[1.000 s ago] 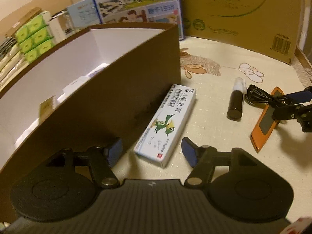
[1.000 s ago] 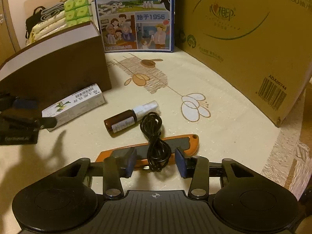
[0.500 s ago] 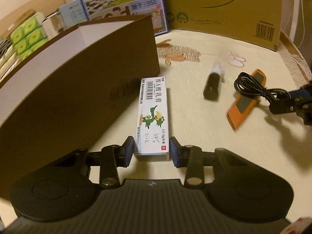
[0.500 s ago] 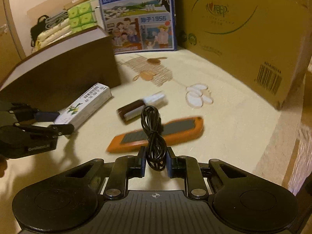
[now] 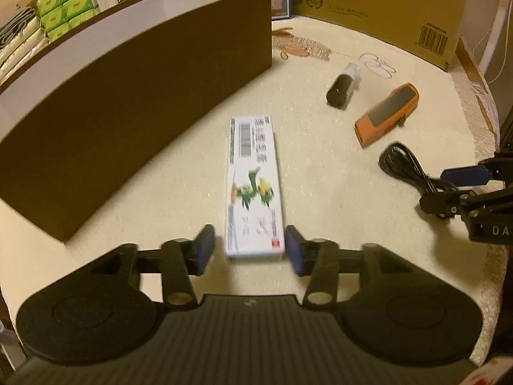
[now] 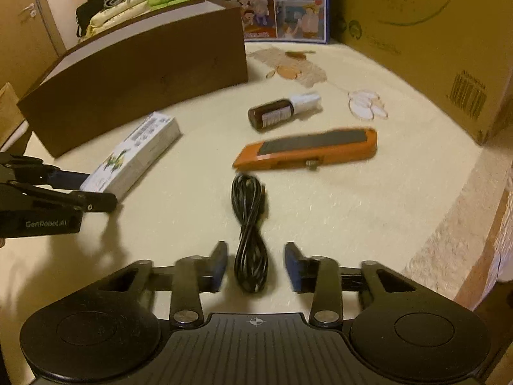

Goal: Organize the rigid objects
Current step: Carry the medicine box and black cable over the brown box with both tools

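A long white ointment carton (image 5: 255, 189) with a green bird print lies flat on the cream tablecloth. Its near end sits between the jaws of my left gripper (image 5: 250, 250), which are opening; gaps show on both sides. A coiled black cable (image 6: 249, 229) lies on the cloth, its near end between the opening jaws of my right gripper (image 6: 255, 264), clear of both pads. Beyond it lie an orange utility knife (image 6: 307, 149) and a brown spray bottle (image 6: 282, 110). In the right wrist view the carton (image 6: 134, 157) and left gripper (image 6: 96, 192) are at the left.
A large brown box (image 5: 128, 73) with a white inside stands at the left. A cardboard carton (image 6: 433, 38) and a blue milk box (image 6: 272, 3) wall off the back. The table edge (image 6: 465, 224) runs along the right.
Both grippers closed on their objects half a second ago, dragged them toward the near edge, and have now let go. The carton has turned lengthwise; the cable has come off the knife.
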Demonstrator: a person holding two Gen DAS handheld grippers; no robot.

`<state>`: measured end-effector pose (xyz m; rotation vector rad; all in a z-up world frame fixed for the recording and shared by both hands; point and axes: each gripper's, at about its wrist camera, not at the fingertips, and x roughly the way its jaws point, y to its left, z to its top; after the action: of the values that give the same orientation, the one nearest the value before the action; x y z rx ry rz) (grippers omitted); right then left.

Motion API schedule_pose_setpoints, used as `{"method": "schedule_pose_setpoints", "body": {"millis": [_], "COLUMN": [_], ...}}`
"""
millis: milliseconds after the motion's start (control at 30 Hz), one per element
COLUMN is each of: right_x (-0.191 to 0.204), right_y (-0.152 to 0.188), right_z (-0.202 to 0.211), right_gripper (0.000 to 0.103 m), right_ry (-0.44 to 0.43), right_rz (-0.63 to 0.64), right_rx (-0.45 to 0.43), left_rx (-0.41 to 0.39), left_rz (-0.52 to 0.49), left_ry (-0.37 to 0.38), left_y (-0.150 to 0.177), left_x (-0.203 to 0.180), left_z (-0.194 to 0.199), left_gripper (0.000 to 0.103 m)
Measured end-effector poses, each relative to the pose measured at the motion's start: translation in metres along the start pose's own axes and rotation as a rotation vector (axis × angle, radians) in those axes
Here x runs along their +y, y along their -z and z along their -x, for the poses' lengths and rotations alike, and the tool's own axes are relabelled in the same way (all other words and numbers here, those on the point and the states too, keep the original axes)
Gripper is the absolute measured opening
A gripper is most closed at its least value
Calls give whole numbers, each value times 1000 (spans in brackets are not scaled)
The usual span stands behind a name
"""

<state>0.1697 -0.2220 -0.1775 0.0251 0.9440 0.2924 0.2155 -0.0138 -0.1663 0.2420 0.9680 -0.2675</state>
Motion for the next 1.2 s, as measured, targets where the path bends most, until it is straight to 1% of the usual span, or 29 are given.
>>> {"method": "schedule_pose_setpoints", "body": {"millis": [133, 233, 300, 333, 367, 400, 433, 467, 500, 633, 800, 1000, 1200], "right_x": [2, 4, 5, 6, 7, 7, 8, 8, 10, 12, 13, 25, 45], "right_y": [-13, -19, -20, -20, -20, -21, -21, -22, -21, -22, -28, -48, -88], "right_z": [-13, -24, -28, -28, -28, -29, -29, -28, -27, -25, -18, -3, 12], "right_gripper": [41, 40, 39, 36, 30, 28, 21, 19, 19, 17, 17, 17, 17], "right_ry": [1, 11, 15, 21, 23, 21, 16, 15, 18, 16, -31, -98, -173], "right_rz": [40, 56, 63, 68, 74, 78, 80, 83, 87, 85, 57, 53, 88], "right_rx": [10, 39, 40, 40, 39, 39, 39, 40, 40, 45, 39, 2, -73], "left_rx": [-14, -5, 2, 4, 9, 15, 18, 17, 17, 10, -22, -69, -153], "left_rz": [-4, -15, -25, -27, -27, -27, -27, -29, -29, -18, -7, 23, 50], "left_ry": [16, 6, -9, -11, -14, -15, -17, -14, -13, -12, 0, -13, -50], "left_y": [-14, -24, -29, -30, -31, -33, -33, -33, -33, -31, -24, -24, -33], "left_x": [-1, -3, -5, -5, -6, -6, -7, -7, -7, -6, 1, 14, 36], "left_z": [-7, -19, -25, -28, -31, -34, -37, -38, -39, -35, -14, 20, 65], "left_gripper": [50, 50, 50, 49, 49, 49, 46, 38, 35, 34, 34, 34, 34]}}
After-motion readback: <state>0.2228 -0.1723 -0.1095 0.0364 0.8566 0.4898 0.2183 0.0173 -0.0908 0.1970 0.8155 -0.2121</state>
